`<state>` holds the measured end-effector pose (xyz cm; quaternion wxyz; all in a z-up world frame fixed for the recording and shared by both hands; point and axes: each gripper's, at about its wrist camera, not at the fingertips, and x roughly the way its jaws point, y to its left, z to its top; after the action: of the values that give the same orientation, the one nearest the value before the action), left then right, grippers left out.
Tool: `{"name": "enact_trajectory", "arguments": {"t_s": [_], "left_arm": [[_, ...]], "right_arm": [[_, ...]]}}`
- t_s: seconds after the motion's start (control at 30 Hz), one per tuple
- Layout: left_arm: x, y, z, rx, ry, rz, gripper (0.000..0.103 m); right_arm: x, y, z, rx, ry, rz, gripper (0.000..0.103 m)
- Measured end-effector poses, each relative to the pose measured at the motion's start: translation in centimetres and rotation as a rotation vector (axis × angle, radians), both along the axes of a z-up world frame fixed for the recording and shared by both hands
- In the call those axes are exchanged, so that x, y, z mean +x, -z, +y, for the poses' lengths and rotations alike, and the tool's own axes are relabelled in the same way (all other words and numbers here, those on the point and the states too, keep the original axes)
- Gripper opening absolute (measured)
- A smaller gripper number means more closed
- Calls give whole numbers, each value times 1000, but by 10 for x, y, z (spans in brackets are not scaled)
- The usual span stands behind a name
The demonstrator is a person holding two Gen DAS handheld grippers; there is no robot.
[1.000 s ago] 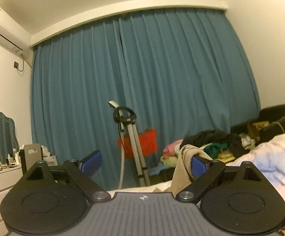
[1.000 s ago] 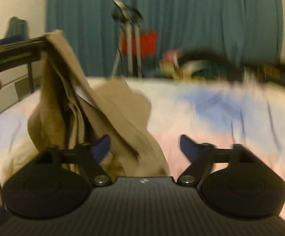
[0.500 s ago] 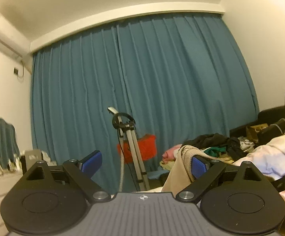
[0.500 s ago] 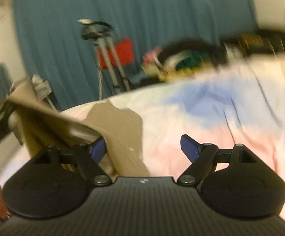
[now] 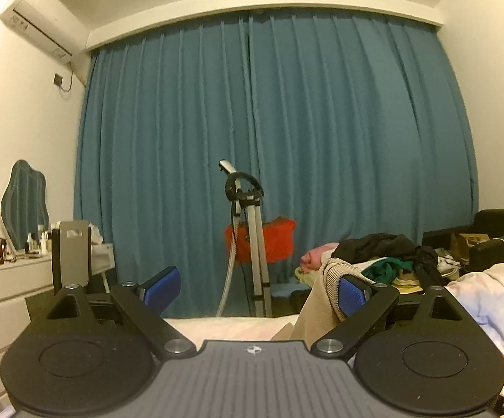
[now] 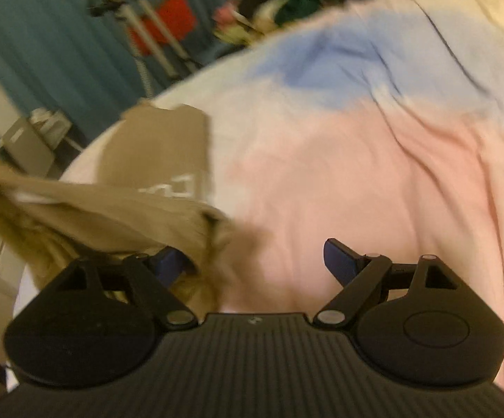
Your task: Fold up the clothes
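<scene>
A teal curtain fills the far wall. Below it a bed with a pink and blue cover carries a tan garment, partly spread on the cover and partly lifted. The left tool stands wide apart, the garment's ribbed hem draped over its right-hand finger, not pinched. The right tool is also wide open, gripping nothing; tan cloth lies against its left-hand finger.
</scene>
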<state>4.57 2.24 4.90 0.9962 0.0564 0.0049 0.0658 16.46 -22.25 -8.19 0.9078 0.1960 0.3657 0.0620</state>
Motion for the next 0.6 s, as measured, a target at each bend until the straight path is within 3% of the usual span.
{"name": "enact_trajectory", "arguments": {"t_s": [0.13, 0.23, 0.3, 0.43, 0.6], "left_arm": [[-5, -1, 5, -13, 9, 19, 94], [-3, 0, 6, -6, 15, 42, 95], [1, 2, 6, 13, 12, 62, 96], [9, 11, 0, 56, 19, 111, 96], [20, 22, -6, 94, 30, 148, 97]], "right_arm": [[-13, -14, 26, -178, -9, -160, 86], [-12, -14, 27, -290, 142, -212, 86], [-15, -15, 15, -283, 257, -233, 86], [-28, -24, -6, -221, 362, -299, 86], [-46, -41, 3, -278, 370, -437, 86]]}}
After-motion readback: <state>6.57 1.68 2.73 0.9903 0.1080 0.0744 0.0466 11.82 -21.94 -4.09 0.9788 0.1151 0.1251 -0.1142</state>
